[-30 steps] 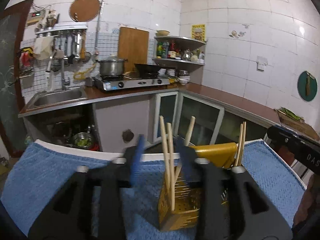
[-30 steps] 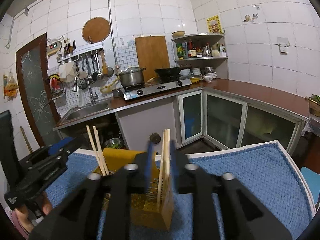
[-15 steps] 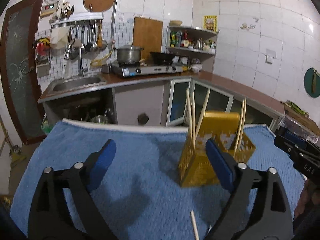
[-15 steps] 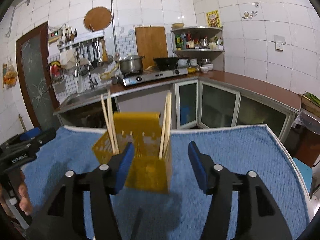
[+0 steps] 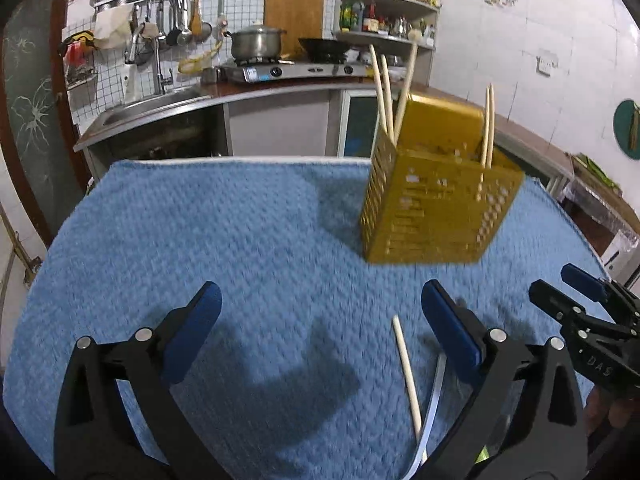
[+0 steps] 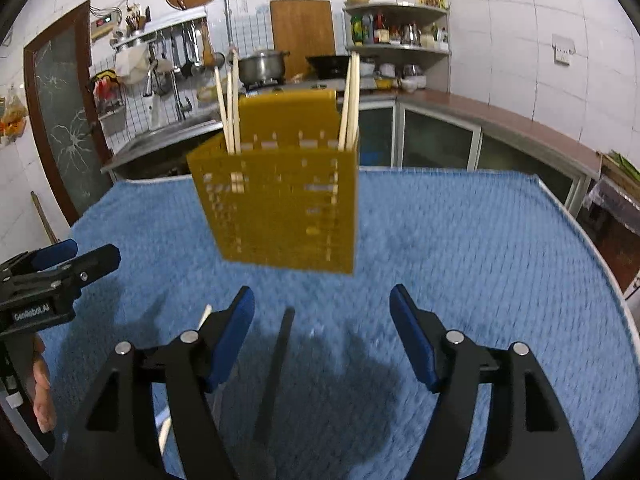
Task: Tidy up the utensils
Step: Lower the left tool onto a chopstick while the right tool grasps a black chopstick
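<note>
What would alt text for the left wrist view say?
A yellow perforated utensil holder with chopsticks stands on a blue towel. The open left gripper sits above a loose chopstick.

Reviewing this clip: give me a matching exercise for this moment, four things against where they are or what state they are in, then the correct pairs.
Things:
1. yellow utensil holder
2. loose chopstick
3. left gripper
4. steel pot

Places or states:
A. on the gas stove by the far wall
B. jaws wide apart, nothing between them
C. upright on the blue towel, chopsticks standing in it
D. lying flat on the blue towel, near the grippers

Pairs: 1-C, 2-D, 3-B, 4-A
</note>
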`<state>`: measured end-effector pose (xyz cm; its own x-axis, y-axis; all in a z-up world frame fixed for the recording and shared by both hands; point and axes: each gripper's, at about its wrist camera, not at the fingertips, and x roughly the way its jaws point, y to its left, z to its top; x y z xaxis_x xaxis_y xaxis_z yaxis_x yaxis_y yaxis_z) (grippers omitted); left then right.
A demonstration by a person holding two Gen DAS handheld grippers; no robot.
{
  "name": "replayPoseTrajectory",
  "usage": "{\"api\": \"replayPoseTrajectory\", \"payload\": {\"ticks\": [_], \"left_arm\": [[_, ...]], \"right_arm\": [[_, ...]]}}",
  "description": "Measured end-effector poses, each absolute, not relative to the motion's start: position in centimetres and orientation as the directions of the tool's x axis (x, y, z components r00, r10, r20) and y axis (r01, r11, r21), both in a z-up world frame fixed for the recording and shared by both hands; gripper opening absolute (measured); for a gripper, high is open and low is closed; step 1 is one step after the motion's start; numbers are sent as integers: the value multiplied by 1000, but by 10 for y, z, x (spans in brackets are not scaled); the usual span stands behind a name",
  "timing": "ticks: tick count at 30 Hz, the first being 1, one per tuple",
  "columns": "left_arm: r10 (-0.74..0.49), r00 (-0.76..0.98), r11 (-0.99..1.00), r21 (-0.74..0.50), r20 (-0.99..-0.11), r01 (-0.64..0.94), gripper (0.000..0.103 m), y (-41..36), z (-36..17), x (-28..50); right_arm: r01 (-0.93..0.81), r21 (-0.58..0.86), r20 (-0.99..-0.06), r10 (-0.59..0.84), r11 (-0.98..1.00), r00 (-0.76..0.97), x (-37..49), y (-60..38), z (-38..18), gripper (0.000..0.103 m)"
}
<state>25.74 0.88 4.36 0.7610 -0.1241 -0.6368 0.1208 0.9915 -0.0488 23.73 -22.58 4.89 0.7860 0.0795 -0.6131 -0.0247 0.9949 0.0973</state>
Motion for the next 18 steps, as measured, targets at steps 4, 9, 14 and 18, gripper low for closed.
{"api": "replayPoseTrajectory", "payload": {"ticks": [4, 9, 14, 18], "left_arm": [[-130, 730, 989, -38, -670, 141, 97, 1, 26, 254], [-136, 686, 988, -43, -714, 151, 96, -9, 7, 255], [-131, 626, 989, -54, -769, 141, 95, -18, -9, 264], [-154, 599, 986, -86, -785, 140, 86, -23, -14, 269]], "right_arm": [[-7, 101, -644, 70, 995, 762, 237, -226, 33, 69], [24, 100, -672, 49, 995, 739, 238, -233, 18, 69], [48, 100, -691, 35, 994, 722, 240, -241, 7, 69], [63, 91, -701, 19, 994, 713, 243, -244, 3, 69]]}}
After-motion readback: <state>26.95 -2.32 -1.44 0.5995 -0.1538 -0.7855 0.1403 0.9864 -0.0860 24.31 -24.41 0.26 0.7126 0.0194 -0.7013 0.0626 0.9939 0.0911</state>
